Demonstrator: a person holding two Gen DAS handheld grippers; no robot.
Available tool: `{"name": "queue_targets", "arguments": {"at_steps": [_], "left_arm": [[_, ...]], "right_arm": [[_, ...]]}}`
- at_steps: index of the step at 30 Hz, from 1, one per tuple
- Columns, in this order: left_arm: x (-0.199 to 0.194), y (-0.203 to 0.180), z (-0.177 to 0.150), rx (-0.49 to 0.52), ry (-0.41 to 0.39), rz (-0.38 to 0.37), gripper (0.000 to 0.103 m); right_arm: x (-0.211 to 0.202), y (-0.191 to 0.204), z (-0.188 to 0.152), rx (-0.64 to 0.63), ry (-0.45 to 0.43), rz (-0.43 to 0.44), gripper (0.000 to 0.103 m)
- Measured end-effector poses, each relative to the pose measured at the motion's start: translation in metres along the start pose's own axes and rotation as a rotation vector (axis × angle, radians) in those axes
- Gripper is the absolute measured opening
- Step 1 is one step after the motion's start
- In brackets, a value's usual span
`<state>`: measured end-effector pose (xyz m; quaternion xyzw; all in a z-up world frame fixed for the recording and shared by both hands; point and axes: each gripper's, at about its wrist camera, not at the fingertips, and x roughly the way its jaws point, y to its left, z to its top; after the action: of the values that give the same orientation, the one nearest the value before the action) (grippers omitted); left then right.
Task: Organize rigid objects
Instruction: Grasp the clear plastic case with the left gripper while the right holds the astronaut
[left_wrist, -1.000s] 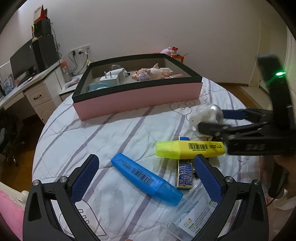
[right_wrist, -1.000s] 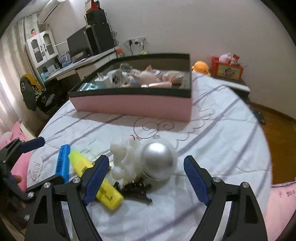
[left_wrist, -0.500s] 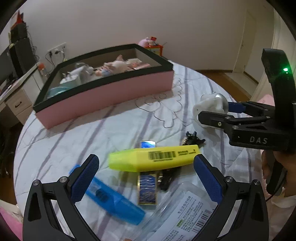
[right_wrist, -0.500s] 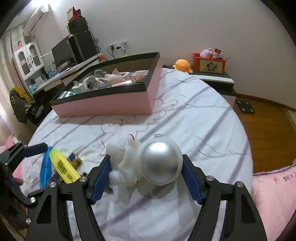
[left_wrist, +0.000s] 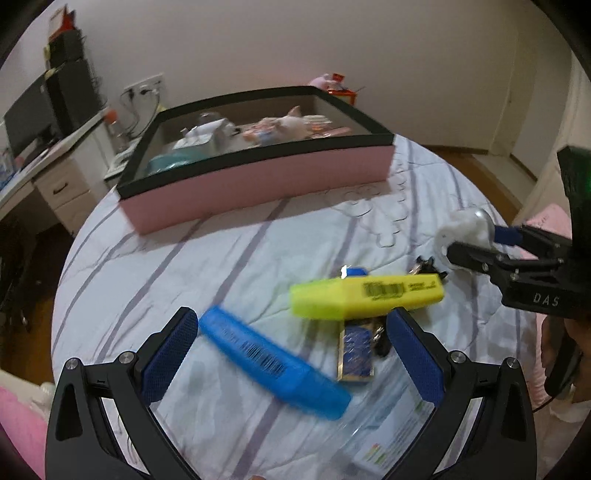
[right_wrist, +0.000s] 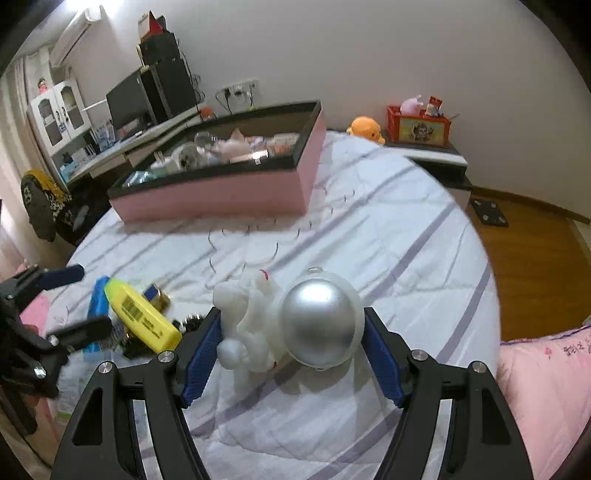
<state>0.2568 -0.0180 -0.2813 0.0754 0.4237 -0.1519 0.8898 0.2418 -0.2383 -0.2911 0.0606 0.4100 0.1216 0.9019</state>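
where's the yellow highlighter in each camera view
Left wrist: yellow highlighter sits right of centre, lying across a small blue-and-gold item.
Right wrist: it is at lower left, pointing diagonally.
Shared landmark: the pink box at the far side of the bed in both.

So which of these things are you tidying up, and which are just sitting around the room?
Part of the tidying:
- astronaut toy, between the right gripper pads
- yellow highlighter
- blue highlighter, between the open left gripper pads
- pink box, already holding toys

Just lying about:
- orange plush
- red crate
- monitor on the desk
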Motion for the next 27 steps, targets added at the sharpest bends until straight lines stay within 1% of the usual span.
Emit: {"name": "queue_targets", "arguments": {"at_steps": [2, 3, 5, 10, 11, 13, 14, 16, 19, 21, 22, 23, 26, 27], "left_arm": [[-0.007, 0.003, -0.006, -0.008, -0.016, -0.014, 0.103], [-0.012, 0.002, -0.010, 0.002, -0.021, -0.035, 0.103], [-0.022, -0.005, -0.020, 0.049, -0.031, -0.078, 0.103], [-0.039, -0.029, -0.042, 0.127, -0.046, -0.126, 0.103], [-0.040, -0.033, -0.046, 0.138, -0.045, -0.139, 0.103], [-0.040, -0.041, -0.052, 0.144, -0.043, -0.146, 0.103], [-0.039, -0.043, -0.054, 0.145, -0.042, -0.151, 0.103], [-0.036, -0.045, -0.057, 0.132, -0.045, -0.140, 0.103], [-0.028, -0.047, -0.062, 0.118, -0.041, -0.086, 0.099], [-0.025, -0.048, -0.063, 0.107, -0.048, -0.080, 0.096], [-0.023, -0.048, -0.063, 0.090, -0.053, -0.092, 0.094], [-0.020, -0.049, -0.062, 0.081, -0.049, -0.093, 0.094], [-0.012, -0.055, -0.063, 0.084, -0.045, -0.064, 0.093], [-0.010, -0.056, -0.063, 0.074, -0.048, -0.069, 0.087]], "right_arm": [[0.002, 0.001, -0.005, 0.000, 0.003, 0.023, 0.079], [0.002, 0.002, -0.008, 0.002, -0.006, 0.029, 0.079], [0.001, 0.001, -0.011, 0.011, -0.006, 0.027, 0.079], [0.000, 0.003, -0.012, 0.011, -0.021, 0.013, 0.079], [0.000, 0.004, -0.013, 0.009, -0.021, 0.008, 0.078], [-0.004, 0.004, -0.017, 0.016, -0.040, -0.016, 0.072], [-0.006, 0.004, -0.019, 0.017, -0.036, -0.024, 0.072], [-0.013, 0.004, -0.026, 0.024, -0.045, -0.041, 0.072], [-0.027, 0.003, -0.038, 0.039, -0.063, -0.041, 0.072], [-0.038, 0.002, -0.048, 0.059, -0.071, -0.032, 0.072], [-0.042, 0.001, -0.054, 0.069, -0.077, -0.024, 0.072], [-0.045, 0.002, -0.059, 0.071, -0.081, -0.019, 0.072], [-0.053, 0.005, -0.071, 0.070, -0.088, -0.001, 0.072], [-0.054, 0.005, -0.072, 0.072, -0.091, 0.004, 0.072]]}}
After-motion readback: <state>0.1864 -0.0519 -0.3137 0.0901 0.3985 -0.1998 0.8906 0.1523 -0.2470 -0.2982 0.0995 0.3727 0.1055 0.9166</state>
